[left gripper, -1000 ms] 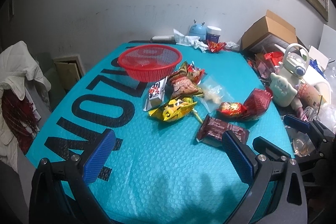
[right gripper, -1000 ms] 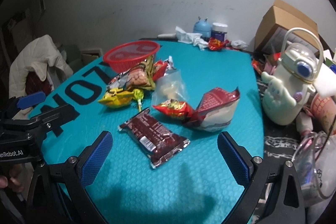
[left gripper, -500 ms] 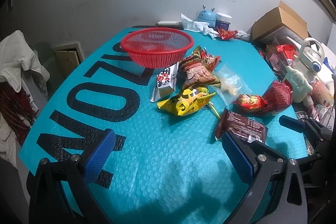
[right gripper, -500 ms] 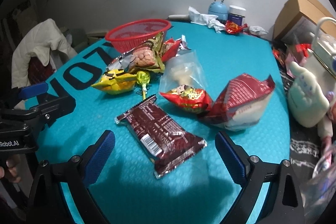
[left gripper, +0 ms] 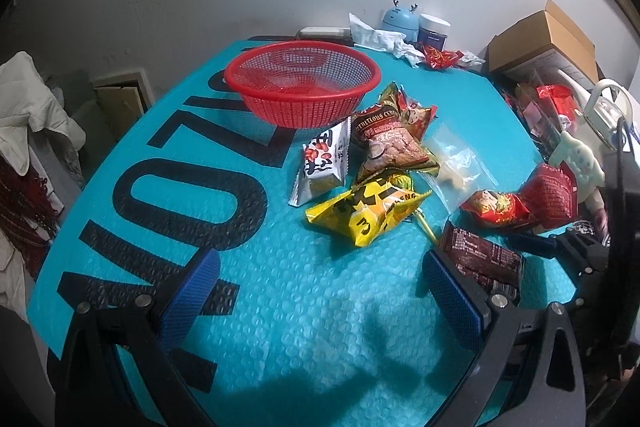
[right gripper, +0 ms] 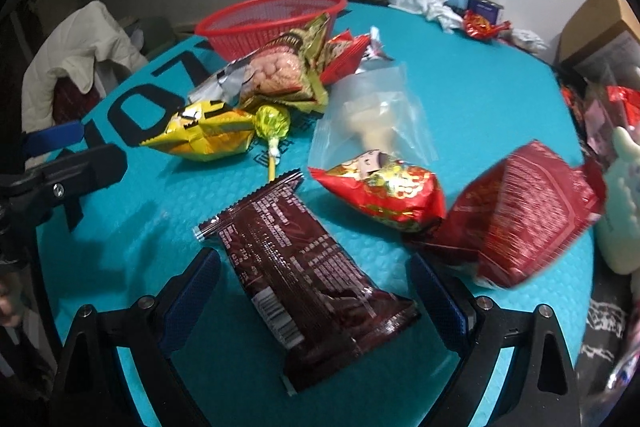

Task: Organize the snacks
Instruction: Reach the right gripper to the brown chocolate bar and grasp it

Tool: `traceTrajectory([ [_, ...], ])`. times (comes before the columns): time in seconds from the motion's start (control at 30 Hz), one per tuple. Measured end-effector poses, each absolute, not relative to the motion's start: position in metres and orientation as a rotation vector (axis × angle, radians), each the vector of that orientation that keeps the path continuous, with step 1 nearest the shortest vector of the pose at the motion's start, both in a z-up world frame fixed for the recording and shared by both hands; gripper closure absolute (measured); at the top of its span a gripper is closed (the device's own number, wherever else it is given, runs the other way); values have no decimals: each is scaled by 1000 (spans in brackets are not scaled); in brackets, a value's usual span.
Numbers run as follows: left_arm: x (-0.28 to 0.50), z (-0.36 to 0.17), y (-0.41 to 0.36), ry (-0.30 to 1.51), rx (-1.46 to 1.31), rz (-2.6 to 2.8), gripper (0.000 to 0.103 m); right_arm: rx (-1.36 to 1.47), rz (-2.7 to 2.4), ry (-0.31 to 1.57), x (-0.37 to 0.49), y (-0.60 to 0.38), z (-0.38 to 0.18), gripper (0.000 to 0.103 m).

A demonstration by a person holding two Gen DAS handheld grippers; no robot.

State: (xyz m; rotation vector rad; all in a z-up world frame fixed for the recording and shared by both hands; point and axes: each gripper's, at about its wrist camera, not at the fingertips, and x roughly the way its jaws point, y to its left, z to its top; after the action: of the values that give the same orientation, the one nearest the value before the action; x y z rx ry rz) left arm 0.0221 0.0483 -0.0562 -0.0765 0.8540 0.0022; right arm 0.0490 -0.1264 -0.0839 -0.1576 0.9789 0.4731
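Right gripper (right gripper: 316,303) wide astride dark brown snack packet (right gripper: 308,279).

Dim indoor light w/ cool cast. Soft shadows are falling on the teal mat (left gripper: 280,307) below the grippers. Fisheye is bending edges, corners are going black. Right wrist view is smearing w/ motion blur, esp. the dark red packet (right gripper: 520,219); left view is staying sharper.
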Motion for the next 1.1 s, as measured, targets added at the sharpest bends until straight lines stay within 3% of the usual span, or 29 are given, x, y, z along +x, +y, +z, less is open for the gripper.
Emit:
traceTrajectory([
  [0.2, 28, -58, 48, 860, -75, 6, 0, -244, 461, 960, 46, -118, -85, 27],
  [0.27, 29, -59, 47, 863, -73, 7, 0, -254, 458, 943, 43, -118, -84, 45],
  [0.37, 29, -60, 46, 865, -78, 3, 0, -242, 479, 935, 39, -120, -82, 57],
  [1.1, 42, -33, -7, 838, -22, -140, 0, -53, 544, 853, 9, -177, -21, 59],
])
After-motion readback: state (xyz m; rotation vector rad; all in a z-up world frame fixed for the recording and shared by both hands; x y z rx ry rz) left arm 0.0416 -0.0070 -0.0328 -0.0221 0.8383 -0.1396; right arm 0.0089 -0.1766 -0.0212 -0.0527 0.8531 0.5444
